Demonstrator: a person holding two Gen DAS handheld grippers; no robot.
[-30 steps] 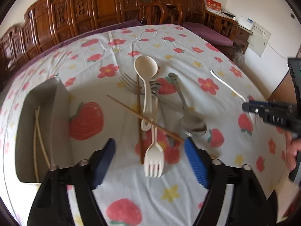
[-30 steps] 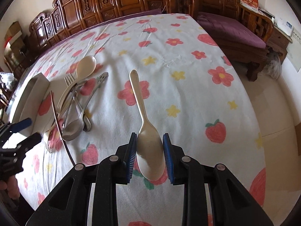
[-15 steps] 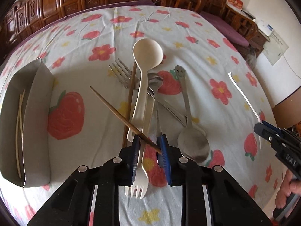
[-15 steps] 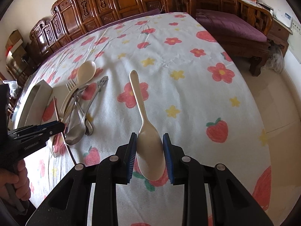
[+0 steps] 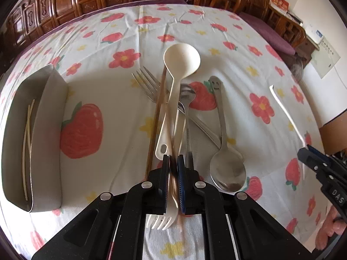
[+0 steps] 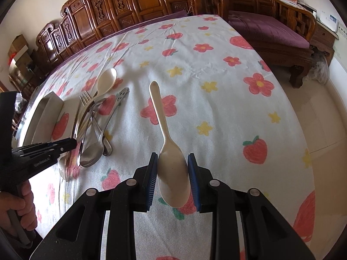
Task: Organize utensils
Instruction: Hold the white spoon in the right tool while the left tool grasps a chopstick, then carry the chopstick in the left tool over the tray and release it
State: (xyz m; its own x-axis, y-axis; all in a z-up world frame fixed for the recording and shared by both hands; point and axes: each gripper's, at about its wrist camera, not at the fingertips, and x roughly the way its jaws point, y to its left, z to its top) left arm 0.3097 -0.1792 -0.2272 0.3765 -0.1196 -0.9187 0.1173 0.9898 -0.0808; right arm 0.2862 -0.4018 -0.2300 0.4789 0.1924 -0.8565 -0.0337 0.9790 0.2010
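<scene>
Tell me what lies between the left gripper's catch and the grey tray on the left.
Nothing visible blocks the way. The left gripper is shut on the cream fork and a brown chopstick together. Between them and the grey tray is only bare tablecloth. The other brown chopstick lies just beside the gripper.

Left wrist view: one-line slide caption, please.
Left gripper shut on a cream fork and brown chopstick, beside a grey tray.
</scene>
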